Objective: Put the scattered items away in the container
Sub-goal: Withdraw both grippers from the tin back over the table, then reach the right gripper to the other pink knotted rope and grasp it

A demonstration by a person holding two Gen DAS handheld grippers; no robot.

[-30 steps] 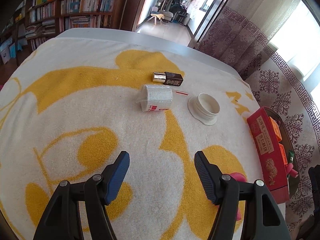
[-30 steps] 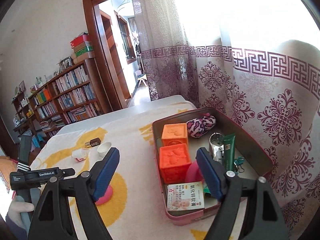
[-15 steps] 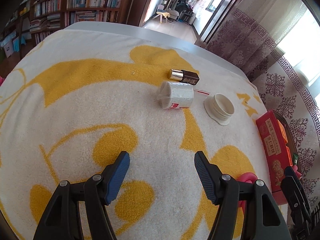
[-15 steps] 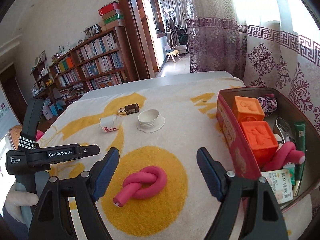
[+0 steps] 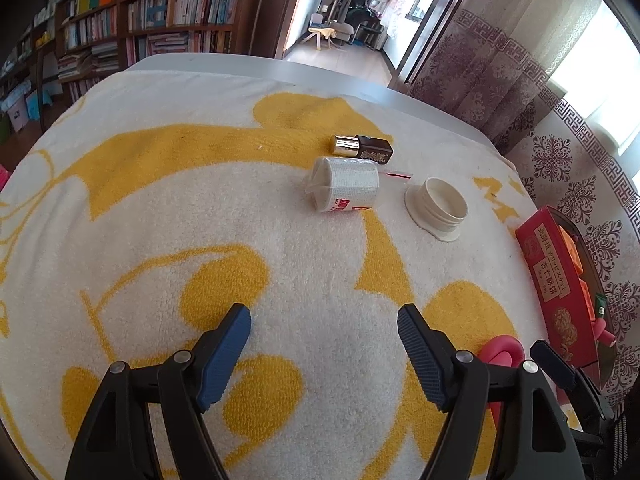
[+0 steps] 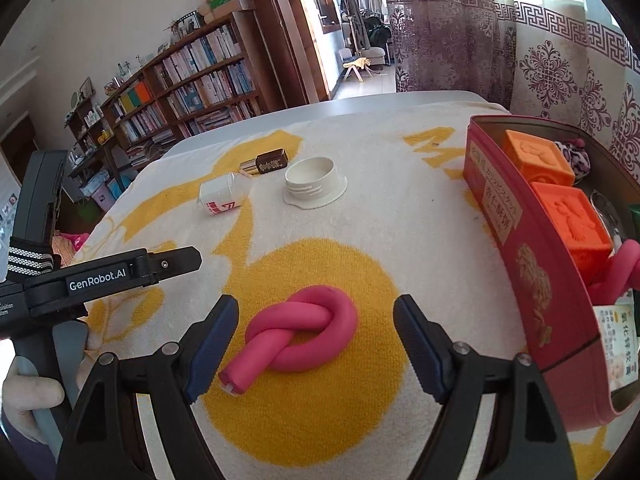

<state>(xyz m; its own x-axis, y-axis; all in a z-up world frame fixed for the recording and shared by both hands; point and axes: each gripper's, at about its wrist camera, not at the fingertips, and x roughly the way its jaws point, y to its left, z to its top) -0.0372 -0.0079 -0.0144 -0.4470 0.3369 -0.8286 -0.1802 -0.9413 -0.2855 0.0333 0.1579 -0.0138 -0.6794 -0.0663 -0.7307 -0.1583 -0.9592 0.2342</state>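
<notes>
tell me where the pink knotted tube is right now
In the right wrist view the pink knotted tube lies on the yellow-patterned towel between the open jaws of the right gripper, left of the red tin.

white-and-yellow towel (image 6: 360, 216) covers the table (image 5: 320, 76), bearing the red tin (image 6: 532, 264).

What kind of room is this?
Probably a living room or study at home: tall bookshelves full of books, patterned curtains at a bright window, and a towel-covered table.
</notes>
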